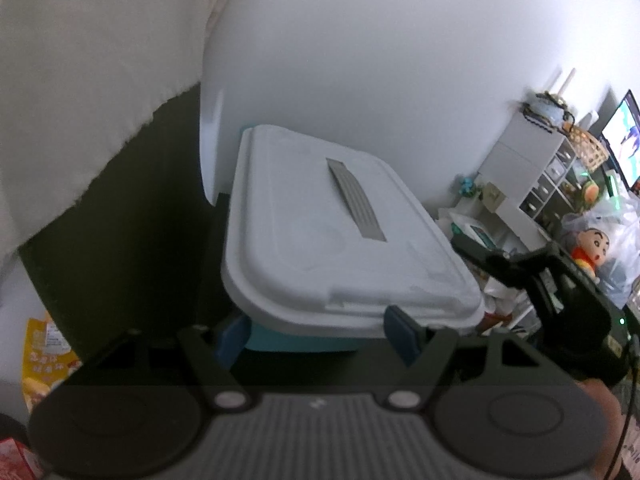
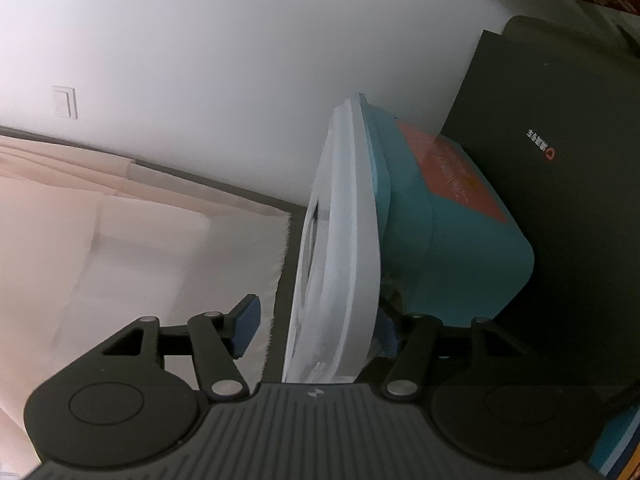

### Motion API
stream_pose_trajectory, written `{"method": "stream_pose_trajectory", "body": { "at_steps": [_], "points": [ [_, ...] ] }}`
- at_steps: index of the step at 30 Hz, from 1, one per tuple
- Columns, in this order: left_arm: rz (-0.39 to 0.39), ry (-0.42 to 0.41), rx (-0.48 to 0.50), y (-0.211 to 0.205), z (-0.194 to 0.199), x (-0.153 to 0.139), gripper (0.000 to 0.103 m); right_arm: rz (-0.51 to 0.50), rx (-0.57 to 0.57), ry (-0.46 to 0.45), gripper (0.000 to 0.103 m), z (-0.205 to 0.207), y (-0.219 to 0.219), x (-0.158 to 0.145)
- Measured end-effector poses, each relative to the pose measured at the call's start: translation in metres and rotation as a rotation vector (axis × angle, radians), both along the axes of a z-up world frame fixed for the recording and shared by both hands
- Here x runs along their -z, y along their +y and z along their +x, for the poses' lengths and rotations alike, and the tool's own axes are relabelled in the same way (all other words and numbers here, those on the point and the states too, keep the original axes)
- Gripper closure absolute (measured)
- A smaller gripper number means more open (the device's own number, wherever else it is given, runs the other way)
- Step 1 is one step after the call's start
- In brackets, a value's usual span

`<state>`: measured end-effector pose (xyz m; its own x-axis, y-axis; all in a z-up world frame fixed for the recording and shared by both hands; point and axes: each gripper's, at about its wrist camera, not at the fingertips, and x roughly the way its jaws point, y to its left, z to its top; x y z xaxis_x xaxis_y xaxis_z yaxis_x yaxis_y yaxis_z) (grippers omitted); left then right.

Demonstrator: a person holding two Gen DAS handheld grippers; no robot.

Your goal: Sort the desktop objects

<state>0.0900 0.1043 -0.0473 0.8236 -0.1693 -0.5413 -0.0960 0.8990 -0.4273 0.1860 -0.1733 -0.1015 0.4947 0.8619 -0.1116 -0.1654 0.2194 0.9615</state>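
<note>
White plastic makes up the lid (image 1: 340, 236) of a teal box (image 2: 448, 240), which sits on a dark mat (image 2: 560, 216) near the mat's far edge, by the white wall (image 1: 380, 60). A grey strip (image 1: 356, 204) runs along the middle of the lid. The left gripper (image 1: 320, 336) faces the near edge of the box, its blue pads (image 1: 400, 332) wide apart and just below the lid's rim, pressing on nothing. The right gripper (image 2: 316, 332) straddles the lid's rim at the side of the box; its jaws stand apart with the rim between them, one pad (image 2: 246, 328) clear of it. A yellow snack bag (image 1: 44, 360) lies at the mat's left edge. A white shelf unit (image 1: 532, 168) and a doll (image 1: 592, 252) stand far right.
</note>
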Motion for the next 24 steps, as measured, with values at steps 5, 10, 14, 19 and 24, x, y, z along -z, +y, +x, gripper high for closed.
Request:
{"method": "stream_pose_trajectory", "body": {
  "at_steps": [5, 10, 14, 19, 24],
  "points": [
    [-0.003, -0.001, 0.003, 0.001, -0.001, 0.000, 0.028, 0.012, -0.006, -0.022, 0.028, 0.001, 0.003, 0.000],
    [-0.012, -0.005, 0.003, 0.003, -0.003, 0.000, 0.028, 0.009, -0.004, -0.029, 0.028, -0.001, 0.003, -0.001],
    [-0.013, -0.006, 0.003, 0.003, -0.004, -0.001, 0.028, -0.002, -0.014, -0.028, 0.028, -0.005, 0.001, -0.003],
    [-0.014, -0.009, 0.002, 0.003, -0.007, 0.000, 0.028, -0.013, -0.025, -0.020, 0.027, -0.010, -0.001, -0.006],
    [-0.012, -0.005, 0.002, 0.003, -0.008, 0.001, 0.028, -0.039, -0.023, 0.027, 0.027, -0.011, -0.002, -0.001]
  ]
}}
